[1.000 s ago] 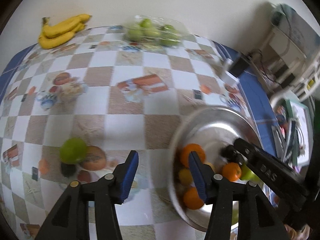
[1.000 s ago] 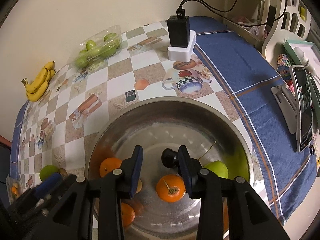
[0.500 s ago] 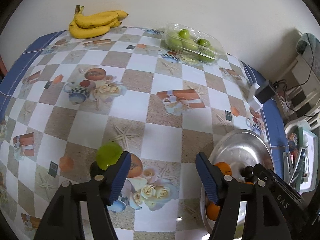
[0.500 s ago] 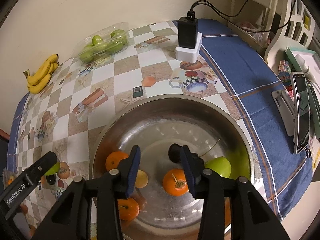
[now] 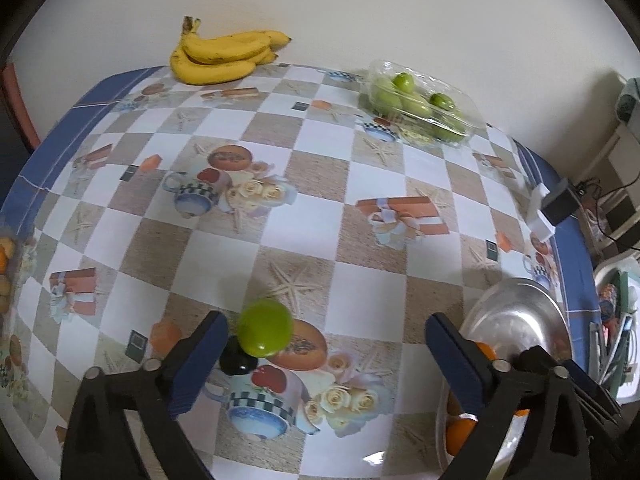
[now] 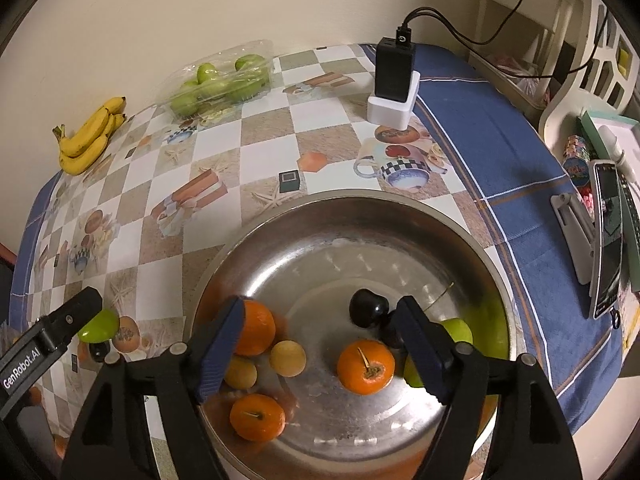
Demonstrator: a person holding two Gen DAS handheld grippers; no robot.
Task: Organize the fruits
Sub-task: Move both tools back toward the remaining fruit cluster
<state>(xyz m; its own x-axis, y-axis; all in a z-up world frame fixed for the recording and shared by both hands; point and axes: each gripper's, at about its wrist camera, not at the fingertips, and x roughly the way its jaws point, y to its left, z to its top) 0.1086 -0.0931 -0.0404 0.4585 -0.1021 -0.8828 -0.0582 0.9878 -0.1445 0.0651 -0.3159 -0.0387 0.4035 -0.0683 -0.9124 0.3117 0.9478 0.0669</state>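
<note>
Mid-gathering: left gripper opening around green fruit on the bench; right gripper opening, empty, over bowl. Next: shift toward nine o'clock, close.

Through my left lens the light is soft and even, the wall pale, shadows faint. My right lens reads warmer and dimmer. Ahead of my right hand-held gripper the metal bowl shows dull glare and orange reflections. Both views bend strongly toward black round corners; the desk edges curve and smear slightly.
</note>
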